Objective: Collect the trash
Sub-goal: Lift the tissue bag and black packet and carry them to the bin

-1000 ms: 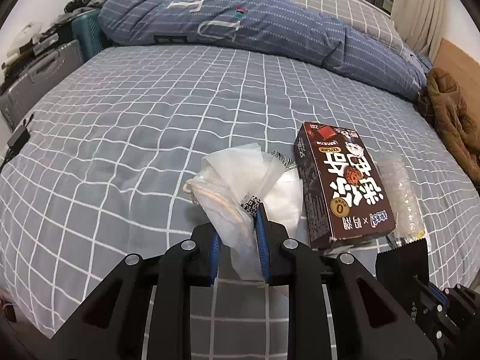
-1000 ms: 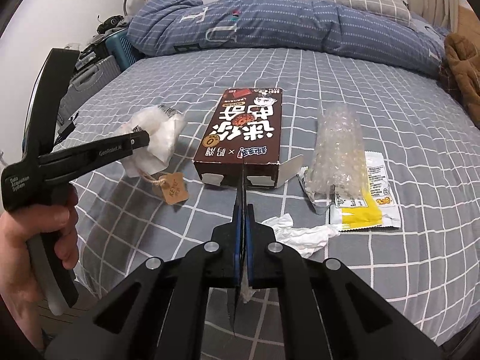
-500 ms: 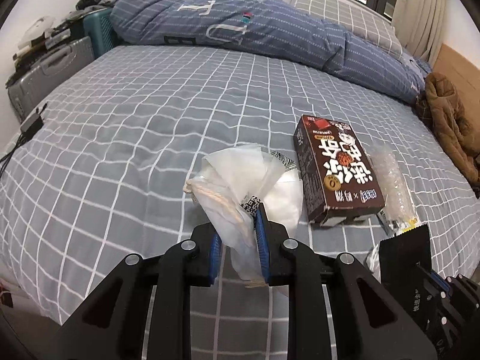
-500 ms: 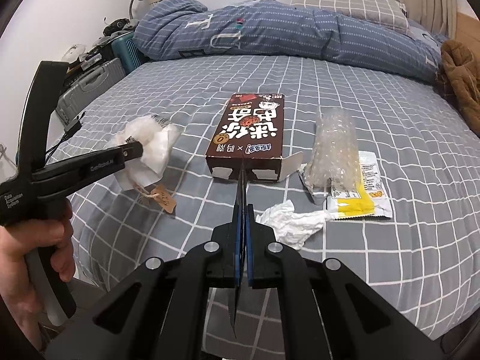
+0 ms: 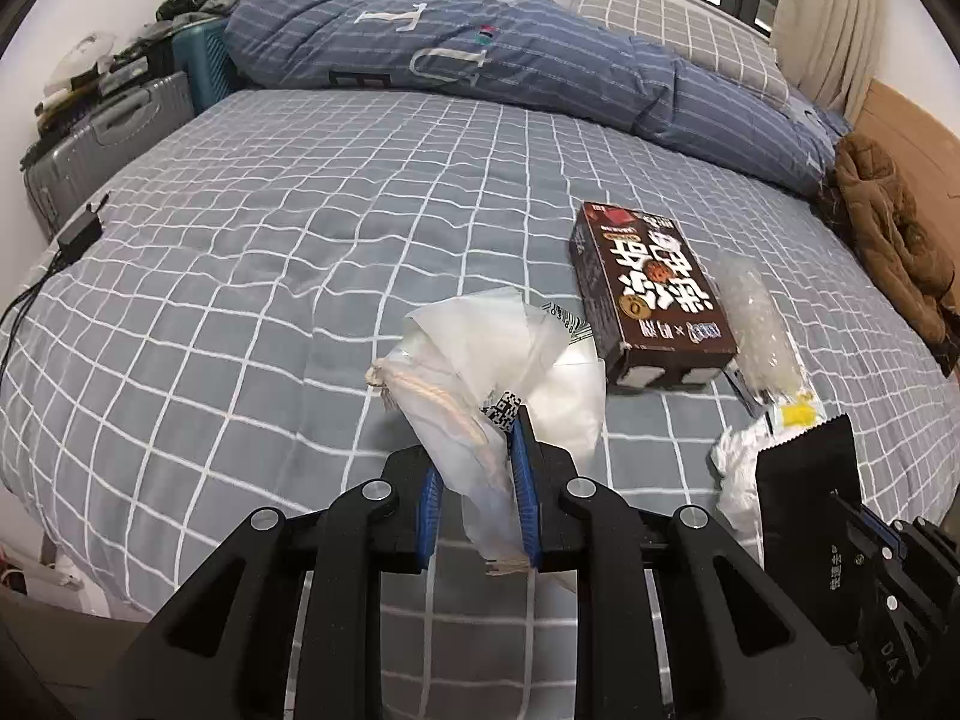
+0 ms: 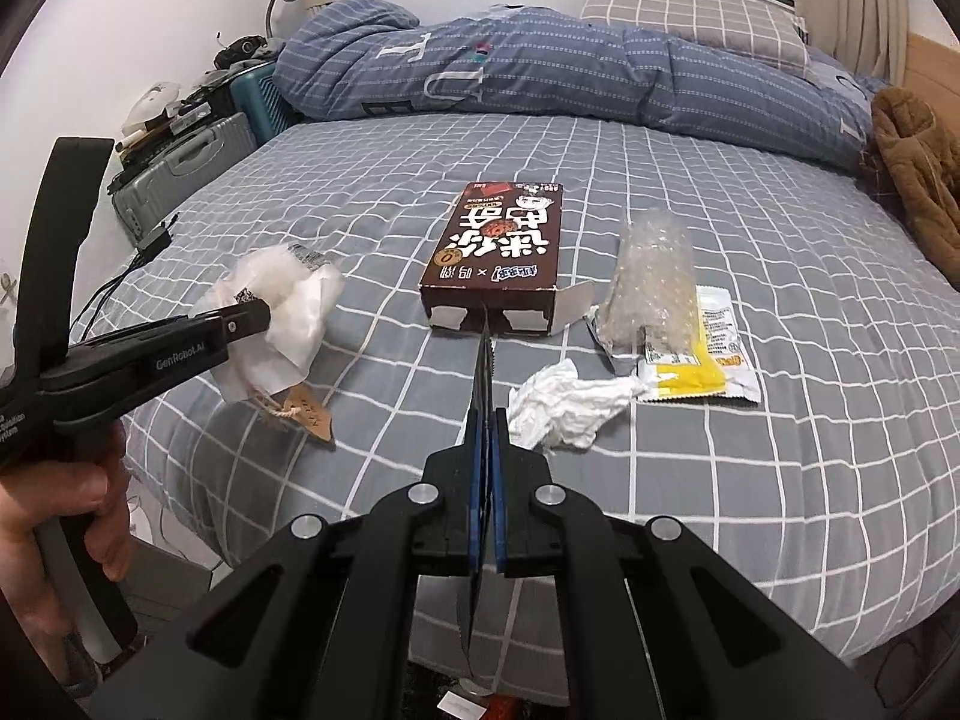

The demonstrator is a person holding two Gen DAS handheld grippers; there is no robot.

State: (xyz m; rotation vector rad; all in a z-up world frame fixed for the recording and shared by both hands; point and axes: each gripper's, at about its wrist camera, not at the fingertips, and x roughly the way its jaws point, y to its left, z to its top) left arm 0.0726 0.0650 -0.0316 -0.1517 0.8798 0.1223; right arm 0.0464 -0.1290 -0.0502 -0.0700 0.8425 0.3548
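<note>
My left gripper is shut on a crumpled clear plastic bag with a string and a paper tag dangling from it, held above the bed's near-left part. The right wrist view shows that gripper from the side, in a person's hand. My right gripper is shut on a thin black wrapper, seen edge-on as a dark wrapper edge. On the grey checked bedspread lie a brown snack box, a roll of bubble wrap, a yellow-white sachet and a crumpled tissue.
A blue striped duvet and a checked pillow lie along the far side of the bed. A brown coat sits at the right edge. Suitcases stand left of the bed, and a charger with cable rests near that edge.
Both grippers have drawn back from the bed, so the trash looks farther off and the bed's near edge shows. Each keeps its hold.
</note>
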